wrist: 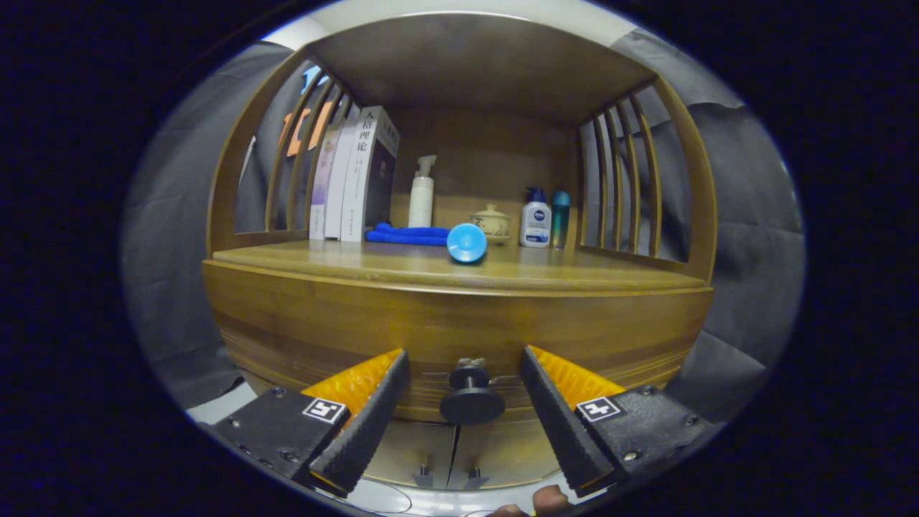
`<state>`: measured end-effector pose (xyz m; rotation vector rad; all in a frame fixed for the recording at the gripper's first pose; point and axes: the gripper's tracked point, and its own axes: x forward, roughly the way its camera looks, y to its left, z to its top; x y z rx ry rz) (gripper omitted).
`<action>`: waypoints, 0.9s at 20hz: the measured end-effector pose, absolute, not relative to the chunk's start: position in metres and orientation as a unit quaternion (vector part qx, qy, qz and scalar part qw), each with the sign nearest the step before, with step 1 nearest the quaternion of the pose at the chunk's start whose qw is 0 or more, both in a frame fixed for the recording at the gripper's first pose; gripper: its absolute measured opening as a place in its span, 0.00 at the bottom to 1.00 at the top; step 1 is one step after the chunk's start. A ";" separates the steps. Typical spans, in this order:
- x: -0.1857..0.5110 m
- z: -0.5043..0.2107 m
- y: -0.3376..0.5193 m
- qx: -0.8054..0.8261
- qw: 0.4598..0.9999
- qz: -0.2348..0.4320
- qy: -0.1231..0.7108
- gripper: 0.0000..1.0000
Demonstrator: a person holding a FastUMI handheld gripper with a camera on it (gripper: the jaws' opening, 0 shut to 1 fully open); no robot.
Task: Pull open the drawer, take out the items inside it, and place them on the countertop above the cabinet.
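The drawer (pixel 459 334) is seen with its front flush with the cabinet, just under the counter (pixel 402 262). Its dark round knob (pixel 471 399) sits midway between the two fingers of the tool (pixel 465 416), which is spread wide and has hold of nothing. On the counter, towards the far side, a blue round item (pixel 467 243), a blue cloth (pixel 406 235), books (pixel 355 176) and bottles (pixel 535 222) are seen. The scene fits both a reach for the knob and a drawer pushed back in after emptying; which of them cannot be settled. If a pull is meant, the fingers must be closed squarely on the knob.
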<state>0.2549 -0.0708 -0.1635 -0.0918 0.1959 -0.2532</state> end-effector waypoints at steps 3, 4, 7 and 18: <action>0.255 -0.165 -0.071 -0.055 0.987 -0.123 0.091 1.00; 0.254 -0.166 -0.073 -0.059 0.986 -0.124 0.095 1.00; 0.252 -0.166 -0.070 -0.058 0.985 -0.114 0.112 1.00; 0.194 -0.123 -0.054 -0.024 0.991 -0.071 0.106 1.00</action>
